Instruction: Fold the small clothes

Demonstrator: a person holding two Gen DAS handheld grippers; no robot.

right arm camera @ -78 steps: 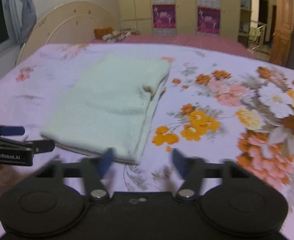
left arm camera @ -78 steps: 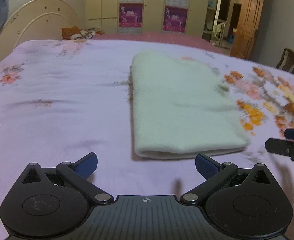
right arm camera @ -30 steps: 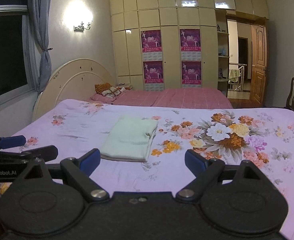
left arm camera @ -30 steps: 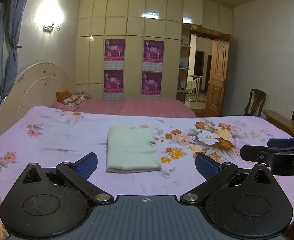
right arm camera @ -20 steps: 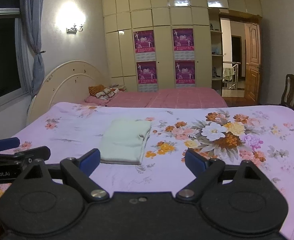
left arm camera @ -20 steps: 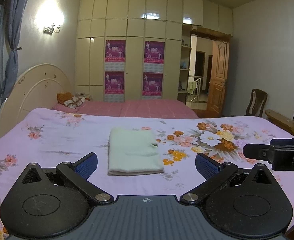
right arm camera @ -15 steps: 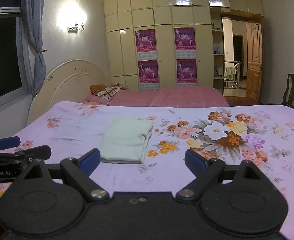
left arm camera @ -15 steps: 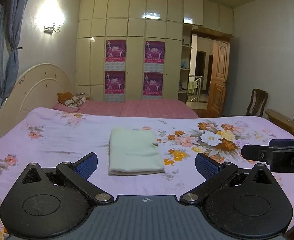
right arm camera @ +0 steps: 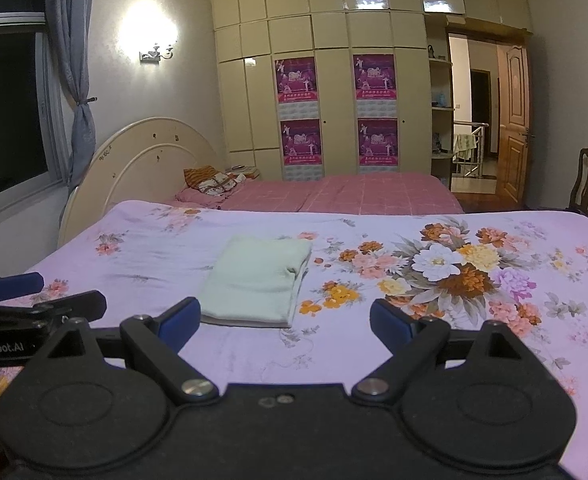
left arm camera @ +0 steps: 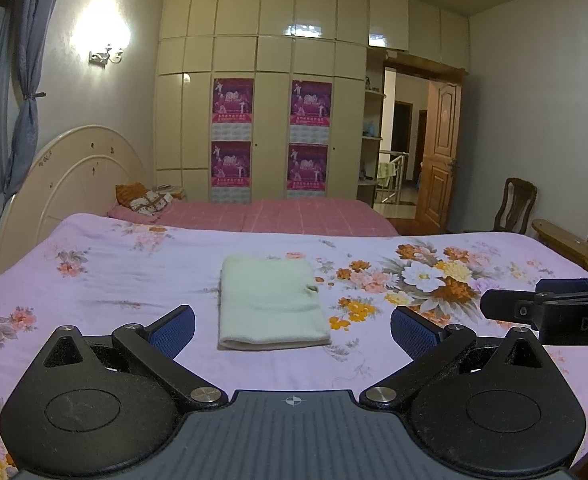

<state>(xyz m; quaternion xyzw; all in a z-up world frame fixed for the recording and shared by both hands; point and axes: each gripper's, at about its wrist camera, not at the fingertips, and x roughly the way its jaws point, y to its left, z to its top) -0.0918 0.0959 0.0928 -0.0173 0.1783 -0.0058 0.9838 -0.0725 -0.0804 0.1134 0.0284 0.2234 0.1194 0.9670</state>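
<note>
A pale green garment (left arm camera: 272, 300) (right arm camera: 256, 284), folded into a neat rectangle, lies flat on the lilac flowered bedspread (left arm camera: 114, 280) (right arm camera: 433, 332). My left gripper (left arm camera: 292, 328) hangs well back from it, jaws wide apart and empty, the garment showing far off between the blue pads. My right gripper (right arm camera: 286, 318) is also held back from the bed, open and empty, with the garment ahead and slightly left. Each gripper shows at the edge of the other's view: the right one (left arm camera: 549, 312) and the left one (right arm camera: 34, 300).
A cream headboard (left arm camera: 66, 184) stands at the left, and a pink-covered bed (left arm camera: 286, 216) with a pillow lies beyond. A tall cream wardrobe (left arm camera: 270, 120) with purple posters fills the back wall. At the right are an open wooden door (left arm camera: 439, 156) and a chair (left arm camera: 515, 204).
Since 2.6 s ago both grippers have pulled far back and up from the folded garment, leaving it on the bed. Over the last second almost nothing moved.
</note>
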